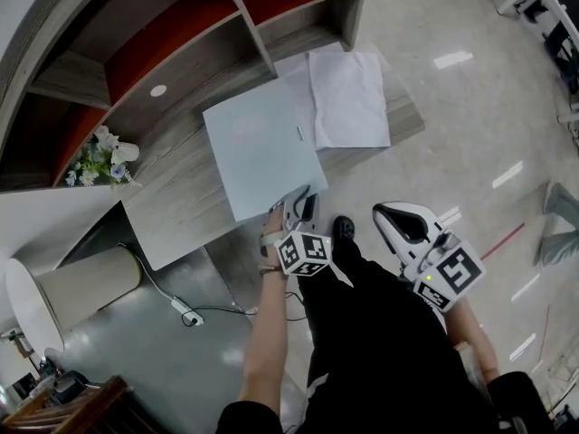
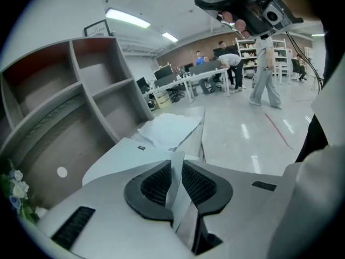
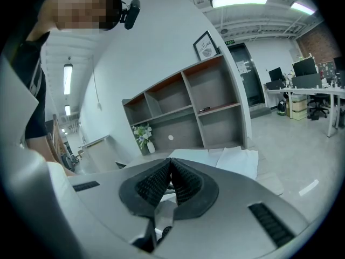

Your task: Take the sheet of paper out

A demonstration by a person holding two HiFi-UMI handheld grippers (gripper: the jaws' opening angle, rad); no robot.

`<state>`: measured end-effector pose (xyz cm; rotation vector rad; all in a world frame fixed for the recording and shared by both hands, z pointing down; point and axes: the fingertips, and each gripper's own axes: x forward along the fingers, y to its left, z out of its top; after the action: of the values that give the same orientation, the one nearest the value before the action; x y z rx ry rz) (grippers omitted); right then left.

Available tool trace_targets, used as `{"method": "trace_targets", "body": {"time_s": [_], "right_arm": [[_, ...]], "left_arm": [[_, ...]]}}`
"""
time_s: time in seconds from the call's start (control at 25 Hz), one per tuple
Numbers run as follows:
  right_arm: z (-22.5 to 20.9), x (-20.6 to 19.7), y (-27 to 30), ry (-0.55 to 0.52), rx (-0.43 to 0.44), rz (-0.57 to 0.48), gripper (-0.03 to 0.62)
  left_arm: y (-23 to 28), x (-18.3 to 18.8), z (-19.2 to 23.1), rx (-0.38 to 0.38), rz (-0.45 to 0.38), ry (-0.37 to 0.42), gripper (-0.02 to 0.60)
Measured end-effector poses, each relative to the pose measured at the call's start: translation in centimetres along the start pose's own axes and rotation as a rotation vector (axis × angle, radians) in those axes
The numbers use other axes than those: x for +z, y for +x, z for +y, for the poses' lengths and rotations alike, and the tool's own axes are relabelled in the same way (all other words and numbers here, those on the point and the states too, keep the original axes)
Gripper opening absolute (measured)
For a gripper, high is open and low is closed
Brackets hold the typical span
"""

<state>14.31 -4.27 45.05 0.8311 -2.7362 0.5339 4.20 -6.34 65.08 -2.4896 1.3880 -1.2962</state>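
Note:
A pale blue folder (image 1: 258, 156) lies flat on the grey desk (image 1: 176, 202), with loose white paper sheets (image 1: 348, 98) beside it at the right. My left gripper (image 1: 294, 199) is at the folder's near corner. In the left gripper view that thin pale corner (image 2: 173, 190) stands upright between the ribbed pads (image 2: 156, 182), and the left gripper (image 2: 177, 163) pinches it. My right gripper (image 1: 387, 213) hangs off the desk's near edge above the floor. It is shut, and the right gripper view shows its jaws (image 3: 170, 163) together with nothing between them.
An open shelf unit (image 1: 181, 34) with red-lined compartments backs the desk. A small vase of flowers (image 1: 99, 156) stands at the desk's left end. A round beige column (image 1: 86, 283) and a power strip with its cable (image 1: 185, 312) are on the floor at the left. People stand far off.

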Motion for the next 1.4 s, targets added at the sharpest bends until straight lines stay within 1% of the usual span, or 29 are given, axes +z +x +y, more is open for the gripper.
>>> {"method": "trace_targets", "body": {"time_s": [0.16,0.36,0.52,0.68,1.0,1.4], "right_arm": [[0.3,0.2,0.0,-0.005,0.002,-0.007,0.012],[0.5,0.4,0.1,-0.006,0.009,-0.016,0.012],[0.9,0.8,0.2,-0.013,0.016,-0.02,0.012],[1.0,1.2,0.3,-0.02,0.021,-0.025,0.012],[1.5,2.0,0.7,-0.029,0.05,-0.04,0.012],[3.3,3.8,1.8,-0.057,0.103,-0.067,0.012]], "left_arm": [[-0.8,0.4,0.7,0.02,-0.041,-0.078,0.051],[-1.8,1.1,2.0,0.034,-0.096,-0.201,0.047],[-2.8,1.7,2.8,0.05,-0.128,-0.252,0.048],[-3.8,1.9,3.6,0.072,-0.145,-0.323,0.046],[-6.5,3.0,5.7,0.128,-0.185,-0.398,0.041],[-9.6,2.6,7.8,0.178,-0.2,-0.481,0.031]]}}
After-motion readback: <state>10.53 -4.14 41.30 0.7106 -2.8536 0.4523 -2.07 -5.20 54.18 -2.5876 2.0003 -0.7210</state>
